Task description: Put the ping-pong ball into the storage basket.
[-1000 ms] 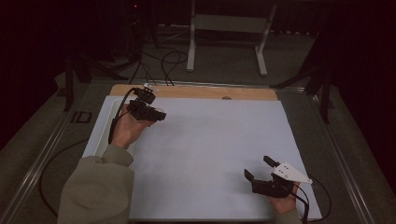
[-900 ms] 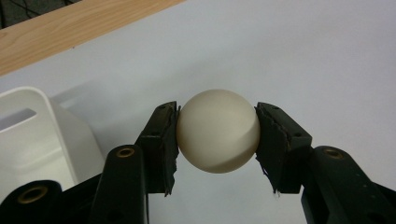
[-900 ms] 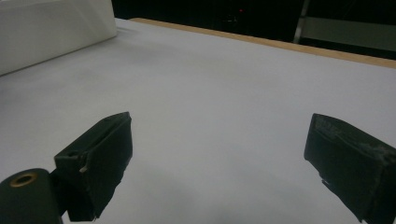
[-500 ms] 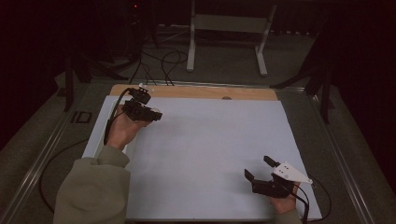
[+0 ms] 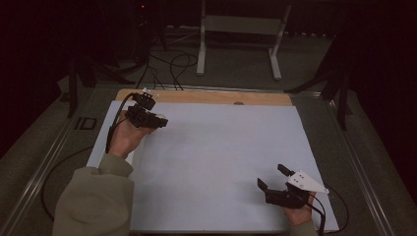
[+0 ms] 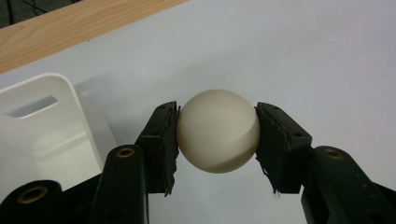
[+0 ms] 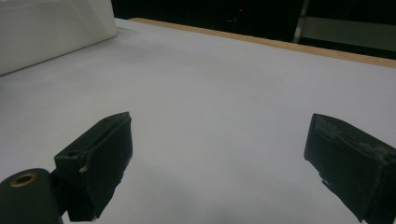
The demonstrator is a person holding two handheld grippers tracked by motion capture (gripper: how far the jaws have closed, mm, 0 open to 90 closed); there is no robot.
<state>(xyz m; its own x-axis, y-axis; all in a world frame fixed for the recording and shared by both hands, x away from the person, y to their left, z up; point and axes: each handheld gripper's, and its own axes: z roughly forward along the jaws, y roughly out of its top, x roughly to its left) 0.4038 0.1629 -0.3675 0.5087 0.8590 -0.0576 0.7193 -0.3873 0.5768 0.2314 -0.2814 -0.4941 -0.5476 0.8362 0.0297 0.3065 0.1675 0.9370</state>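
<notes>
A cream ball (image 6: 217, 133) sits squeezed between the two black pads of my left gripper (image 6: 217, 122), which is shut on it just above the white sheet. In the high view the left gripper (image 5: 158, 121) is at the table's far left, held in a hand with an olive sleeve, and the ball is too small to make out there. A white bin (image 6: 44, 126) with a slot handle lies right beside the left gripper's jaws. My right gripper (image 5: 269, 176) rests near the front right of the sheet. It stands open (image 7: 219, 154) with nothing between its pads.
A white sheet (image 5: 221, 147) covers the table, with a wooden strip (image 5: 206, 97) along its far edge. The white bin's wall (image 7: 56, 25) shows far off in the right gripper view. Cables and a metal stand (image 5: 238, 29) lie on the floor beyond the table.
The left gripper has drifted slightly to the left with the ball still in it. The right gripper has not moved.
</notes>
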